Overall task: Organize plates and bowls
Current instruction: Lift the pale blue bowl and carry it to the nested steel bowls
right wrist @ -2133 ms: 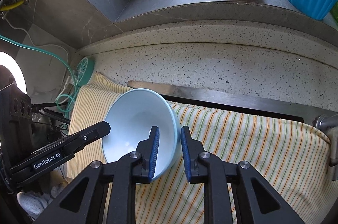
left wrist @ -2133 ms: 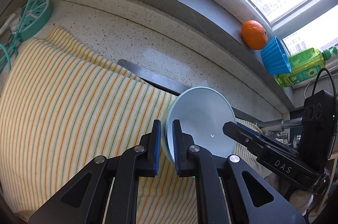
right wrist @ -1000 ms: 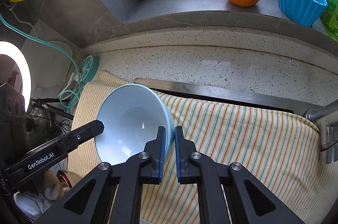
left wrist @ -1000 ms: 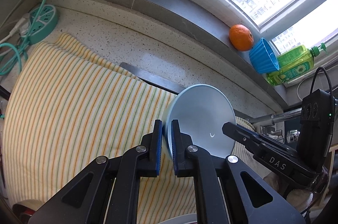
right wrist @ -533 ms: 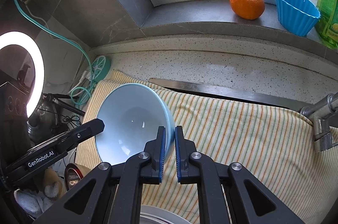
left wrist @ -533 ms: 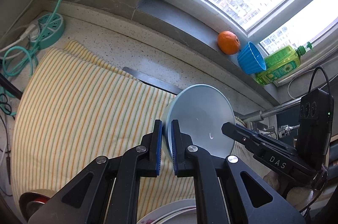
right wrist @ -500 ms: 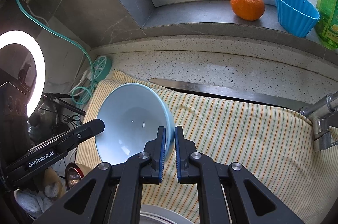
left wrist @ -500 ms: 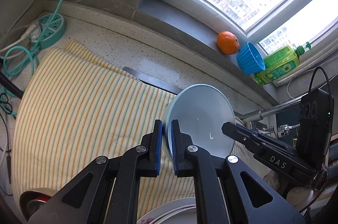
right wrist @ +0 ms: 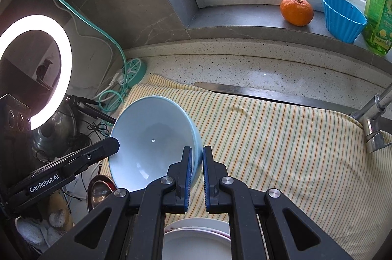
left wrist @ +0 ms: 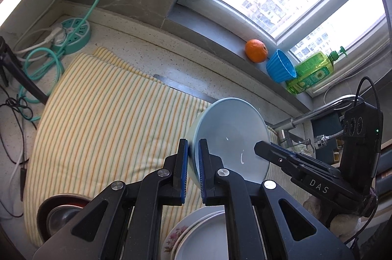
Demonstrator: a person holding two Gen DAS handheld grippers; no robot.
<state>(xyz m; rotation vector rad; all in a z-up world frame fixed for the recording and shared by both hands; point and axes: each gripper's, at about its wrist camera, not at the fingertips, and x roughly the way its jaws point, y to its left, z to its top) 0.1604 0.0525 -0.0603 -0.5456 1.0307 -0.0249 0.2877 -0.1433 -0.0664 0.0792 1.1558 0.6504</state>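
Above the striped cloth [left wrist: 98,117] on the worktop [right wrist: 245,63], a pale blue bowl [left wrist: 230,137] hangs tilted, clamped at opposite rims by the left gripper [left wrist: 193,169] and right gripper [right wrist: 196,174]. White plates [right wrist: 196,240] are stacked below, beside a steel bowl [left wrist: 58,213].

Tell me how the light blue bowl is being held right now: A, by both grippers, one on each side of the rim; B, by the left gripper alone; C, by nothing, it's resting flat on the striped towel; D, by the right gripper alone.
A: the left gripper clamps one side of the light blue bowl's rim and the right gripper clamps the opposite side, holding it tilted above the striped towel.
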